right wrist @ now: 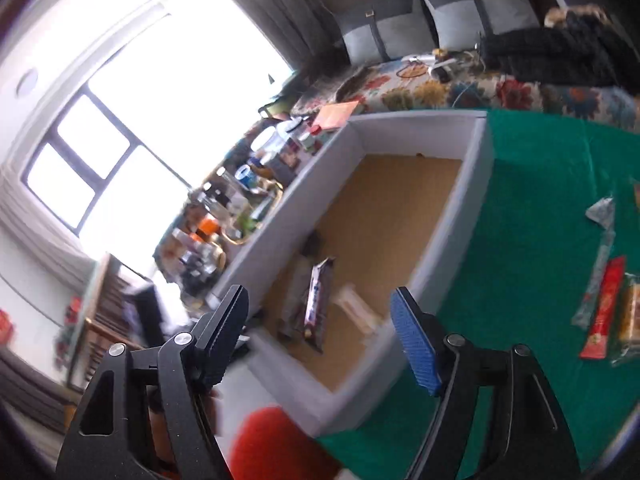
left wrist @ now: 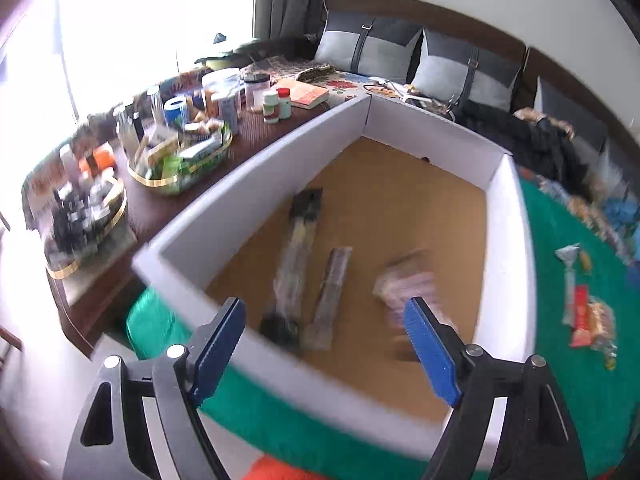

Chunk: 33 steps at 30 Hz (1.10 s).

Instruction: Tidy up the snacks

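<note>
Your left gripper [left wrist: 324, 354] hung over the near corner of the white box [left wrist: 256, 168] with its fingers [left wrist: 430, 354] spread and nothing between them. Your right gripper [right wrist: 320, 340] was the same: released, empty, pointing down toward that box [right wrist: 478, 168] from the near end.

Three snacks already lay on the box's brown cardboard floor, all toward the near end: a long dark-ended packet [left wrist: 298, 256], a slimmer brown bar [left wrist: 330, 296] just beside it, and a pale, blurred packet [left wrist: 406, 284] a little apart to the right. They lay roughly lengthwise and side by side, which I judge was your way of keeping the far half of the floor free for more.

More snacks waited outside on the green cloth [left wrist: 560, 380] to the right of the box: a silvery twisted wrapper [right wrist: 598, 256], a red bar [right wrist: 606, 308] and a clear yellowish packet [right wrist: 630, 316] just beside it. With both sets of fingers empty, those looked like the next pickups.

Left of the box, a dark wooden table [left wrist: 264, 128] carried gold-rimmed trays [left wrist: 160, 180] heaped with packets, plus jars and bottles. Beyond it a bright window washed out the view, grey curtains hung beside it, and a floral-covered bed with grey cushions [left wrist: 356, 46] and a dark coat [left wrist: 516, 136] ran along the back wall.
</note>
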{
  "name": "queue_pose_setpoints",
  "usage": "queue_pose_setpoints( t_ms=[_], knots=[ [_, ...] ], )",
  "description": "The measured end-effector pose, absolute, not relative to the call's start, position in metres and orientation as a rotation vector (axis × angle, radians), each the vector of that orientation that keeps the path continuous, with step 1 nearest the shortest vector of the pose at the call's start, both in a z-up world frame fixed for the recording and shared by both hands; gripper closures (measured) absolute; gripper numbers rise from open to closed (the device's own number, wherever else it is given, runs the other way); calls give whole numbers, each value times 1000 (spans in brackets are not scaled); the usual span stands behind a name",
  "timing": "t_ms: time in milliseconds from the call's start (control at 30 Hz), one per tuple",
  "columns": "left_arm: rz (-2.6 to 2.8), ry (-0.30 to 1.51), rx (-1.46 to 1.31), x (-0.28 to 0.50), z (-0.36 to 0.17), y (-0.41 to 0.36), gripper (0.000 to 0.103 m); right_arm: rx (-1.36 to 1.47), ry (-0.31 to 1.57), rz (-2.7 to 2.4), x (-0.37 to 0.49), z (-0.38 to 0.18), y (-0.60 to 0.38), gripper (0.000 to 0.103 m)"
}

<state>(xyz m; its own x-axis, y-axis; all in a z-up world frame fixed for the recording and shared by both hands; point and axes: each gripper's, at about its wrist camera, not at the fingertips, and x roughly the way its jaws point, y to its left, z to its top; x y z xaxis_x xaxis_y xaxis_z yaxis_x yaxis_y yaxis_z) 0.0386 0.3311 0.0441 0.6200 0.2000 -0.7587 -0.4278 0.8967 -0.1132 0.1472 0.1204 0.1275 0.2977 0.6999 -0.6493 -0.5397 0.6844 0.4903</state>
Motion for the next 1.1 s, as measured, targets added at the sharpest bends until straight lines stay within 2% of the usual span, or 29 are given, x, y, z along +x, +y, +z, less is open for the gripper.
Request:
queue_pose_setpoints(
  t_ms=[200,300,433,567,667,933,1000,1100],
  knots=[
    [187,753,-280,16,58,274,21,-177,893,510,106,8,-15,27],
    [29,753,-249,27,70,218,15,-232,891,351,88,-24,-102,27],
    [-177,808,-173,51,64,132,5,-224,901,189,76,-36,-175,27],
    [-295,942,-58,84,16,46,5,-162,932,80,84,-43,-216,27],
    [-259,1036,-21,104,-25,11,5,-96,955,52,89,-47,-238,27],
    [-132,1056,20,140,-61,-2,6,-70,967,77,100,-50,-243,27],
    [-111,1059,30,154,-66,1,5,-71,970,80,114,-52,-241,21],
    [-112,1026,62,165,-74,9,0,-56,965,70,121,-52,-247,16]
  ],
)
